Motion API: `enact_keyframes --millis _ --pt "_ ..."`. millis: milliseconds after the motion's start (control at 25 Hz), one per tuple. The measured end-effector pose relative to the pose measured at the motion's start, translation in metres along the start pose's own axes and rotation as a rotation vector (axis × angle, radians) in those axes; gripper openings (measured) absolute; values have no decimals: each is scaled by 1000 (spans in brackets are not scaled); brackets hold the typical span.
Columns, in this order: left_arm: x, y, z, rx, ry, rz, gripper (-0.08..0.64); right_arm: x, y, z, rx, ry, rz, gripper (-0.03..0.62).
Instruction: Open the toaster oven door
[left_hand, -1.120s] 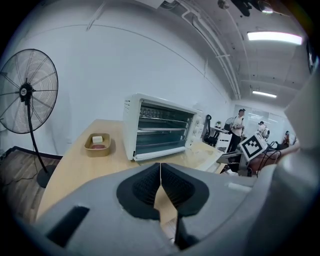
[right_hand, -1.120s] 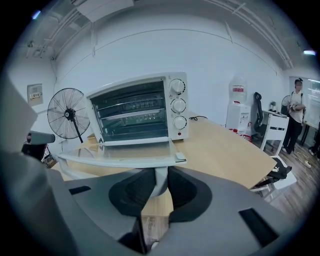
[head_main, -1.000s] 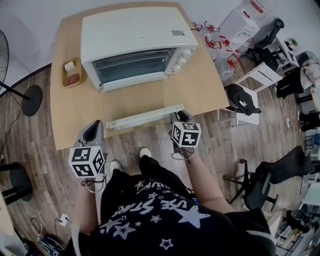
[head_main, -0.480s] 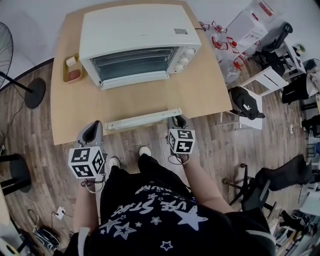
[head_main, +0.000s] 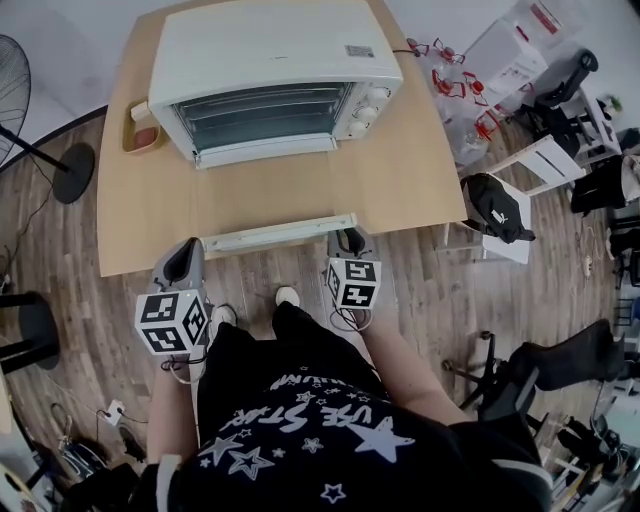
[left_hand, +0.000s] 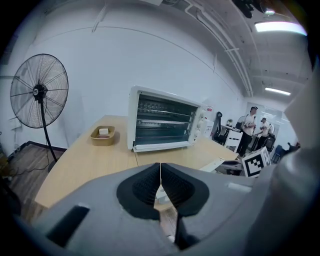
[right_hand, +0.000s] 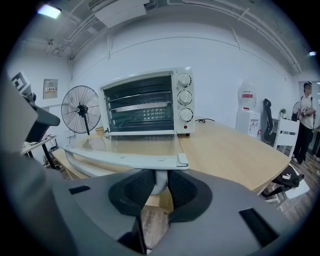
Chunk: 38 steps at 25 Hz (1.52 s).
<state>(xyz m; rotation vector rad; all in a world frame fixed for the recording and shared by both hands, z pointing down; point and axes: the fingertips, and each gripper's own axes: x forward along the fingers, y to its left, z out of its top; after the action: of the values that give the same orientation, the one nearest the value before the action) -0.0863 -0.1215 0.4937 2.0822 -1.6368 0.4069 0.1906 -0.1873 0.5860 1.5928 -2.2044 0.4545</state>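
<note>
I start with the wooden table (head_main: 400, 170), which fills the middle of the head view. On its far part stands the white toaster oven (head_main: 260, 50), with its open front and its knobs turned to me. To the left of the table, on the floor, a standing fan (left_hand: 39, 91) is well apart from the oven.

The oven door (head_main: 270, 205) is already open. It lies flat, level with the table top, and reaches to the near edge of the table. Along its near edge runs the white handle (head_main: 278, 232), a long bar.

My right gripper (head_main: 347, 240) is at the right end of this handle. In the right gripper view the two dark pads (right_hand: 137, 187) pinch the white post under the bar's end, one pad on each side.

My left gripper (head_main: 183, 262) hangs near the table's front edge, to the left of the handle and apart from it. Its jaws are pressed together with nothing between them.

Beside the oven's left side sits a small tan tray (head_main: 143, 135) with little items inside.
</note>
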Motion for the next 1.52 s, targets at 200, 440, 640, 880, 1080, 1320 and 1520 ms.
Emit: enact_keyframes --millis 200,440,640,880,1080,1320,1520 --pt "-2 -2 -6 -5 9 14 21 -2 0 -9 4 20 21 86" --pt "-2 -3 -11 -10 10 22 21 -2 -1 -14 20 17 22 84" --pt "3 -1 -13 -16 14 13 21 -1 0 -15 23 16 30 86" --pt "13 2 -9 2 18 -53 21 -7 -1 -19 30 45 -15 86" --pt "13 13 1 43 21 -142 21 -24 -1 -25 74 64 -131 86" --pt "-5 41 13 73 -1 -217 21 -48 15 -11 122 19 -258 86" --pt "-24 66 20 98 -26 -284 21 -71 38 12 153 -52 -351 80"
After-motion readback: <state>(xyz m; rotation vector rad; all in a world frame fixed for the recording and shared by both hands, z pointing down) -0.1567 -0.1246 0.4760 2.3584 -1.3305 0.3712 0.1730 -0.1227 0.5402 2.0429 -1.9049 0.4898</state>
